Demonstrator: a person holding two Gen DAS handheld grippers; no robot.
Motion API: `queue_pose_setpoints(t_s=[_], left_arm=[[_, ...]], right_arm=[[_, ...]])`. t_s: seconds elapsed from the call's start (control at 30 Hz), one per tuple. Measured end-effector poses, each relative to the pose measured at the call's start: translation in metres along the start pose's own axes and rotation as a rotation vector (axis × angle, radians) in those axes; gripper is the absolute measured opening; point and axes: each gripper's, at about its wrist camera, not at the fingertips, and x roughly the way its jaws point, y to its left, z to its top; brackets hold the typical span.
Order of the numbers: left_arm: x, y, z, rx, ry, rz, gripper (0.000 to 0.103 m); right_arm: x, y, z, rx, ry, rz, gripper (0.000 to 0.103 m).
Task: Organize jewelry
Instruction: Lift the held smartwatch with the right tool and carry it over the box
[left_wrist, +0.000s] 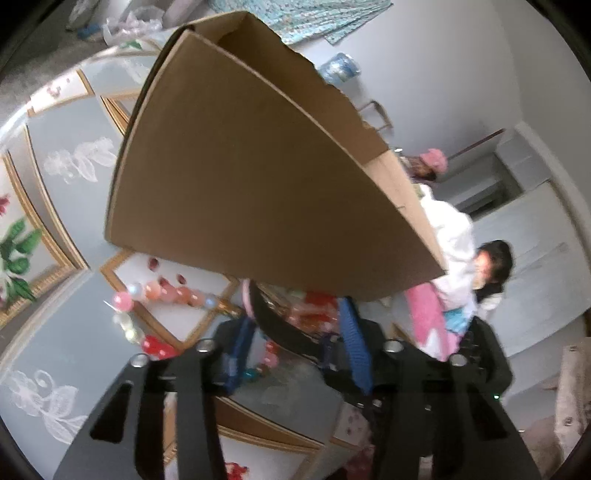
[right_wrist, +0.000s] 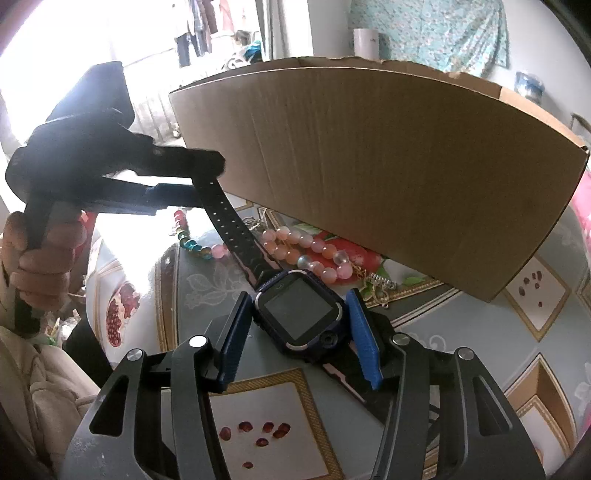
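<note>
Blue pads (right_wrist: 364, 343) of the right hand-held gripper (right_wrist: 295, 341) stand on either side of a dark smartwatch (right_wrist: 301, 314), close to its case; whether they press it I cannot tell. Its black strap (right_wrist: 229, 221) runs up to the left hand-held gripper (right_wrist: 201, 173), which pinches the strap's end. Pink bead bracelets (right_wrist: 306, 247) lie on the patterned desk (right_wrist: 461, 332) just behind. Beyond stands a cardboard box (right_wrist: 388, 155), its inside hidden
</note>
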Motion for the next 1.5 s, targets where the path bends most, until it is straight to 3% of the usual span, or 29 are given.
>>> queue_pose_setpoints(t_s=[0.07, 0.17, 0.43, 0.7, 1.0, 1.2, 1.37, 1.5], left_arm=[[0.001, -0.008, 0.000, 0.046, -0.012, 0.072, 0.012], [0.004, -0.025, 0.000, 0.119, -0.027, 0.128, 0.003], [-0.003, -0.070, -0.007, 0.264, -0.068, 0.126, 0.002], [-0.014, -0.085, -0.018, 0.334, -0.114, 0.106, 0.002], [-0.054, -0.123, -0.027, 0.437, -0.181, -0.021, 0.002], [-0.075, -0.166, -0.023, 0.548, -0.215, -0.086, 0.002], [-0.103, -0.205, -0.011, 0.637, -0.305, -0.128, 0.002], [-0.123, -0.222, 0.008, 0.684, -0.408, -0.120, 0.002]], right_arm=[[-0.001, -0.001, -0.001, -0.002, -0.003, 0.005, 0.049], [0.000, -0.002, 0.000, -0.007, 0.004, 0.008, 0.049], [0.000, 0.006, 0.006, -0.053, 0.048, -0.016, 0.049], [-0.012, 0.013, 0.007, -0.044, 0.027, -0.075, 0.048], [-0.059, 0.032, 0.008, 0.054, -0.108, -0.206, 0.047], [-0.104, 0.032, 0.011, 0.116, -0.256, -0.303, 0.047], [-0.147, 0.030, 0.036, 0.078, -0.392, -0.387, 0.047], [-0.164, 0.023, 0.069, 0.003, -0.463, -0.421, 0.047]])
